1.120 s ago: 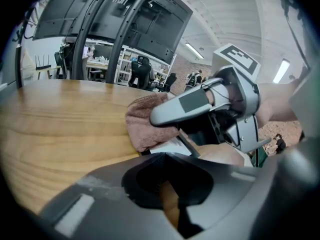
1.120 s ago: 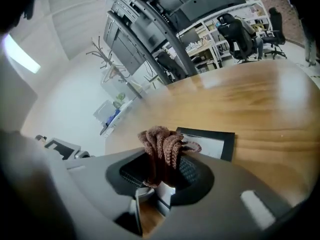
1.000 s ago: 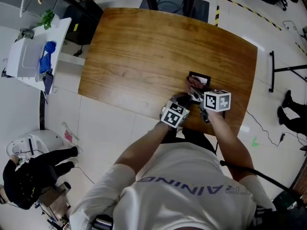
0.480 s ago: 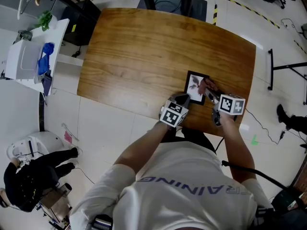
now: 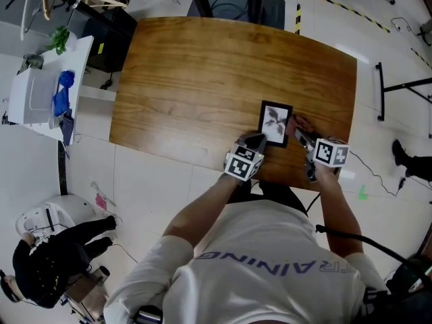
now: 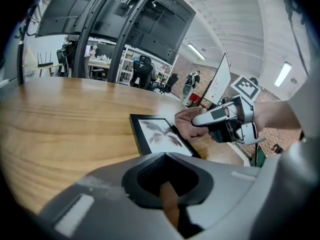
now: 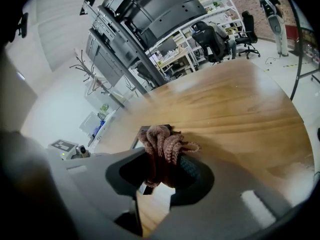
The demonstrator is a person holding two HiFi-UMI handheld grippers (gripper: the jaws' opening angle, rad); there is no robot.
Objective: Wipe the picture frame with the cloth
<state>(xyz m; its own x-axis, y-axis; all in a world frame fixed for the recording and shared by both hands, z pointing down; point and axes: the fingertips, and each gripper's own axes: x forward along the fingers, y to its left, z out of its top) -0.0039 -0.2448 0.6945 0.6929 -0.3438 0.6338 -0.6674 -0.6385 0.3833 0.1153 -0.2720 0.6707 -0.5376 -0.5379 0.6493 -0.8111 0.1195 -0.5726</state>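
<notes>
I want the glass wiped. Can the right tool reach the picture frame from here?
Probably yes: the right tool, shut on the cloth, sits beside the picture frame's right edge with nothing between; the left tool is at its near corner.

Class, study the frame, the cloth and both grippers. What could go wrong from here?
1. The frame lies loose on the table; the left gripper is shut near it, not holding it, so a wipe may slide it.
2. The cloth is a small wad in the right gripper, so the hard jaws might scrape the frame.
</notes>
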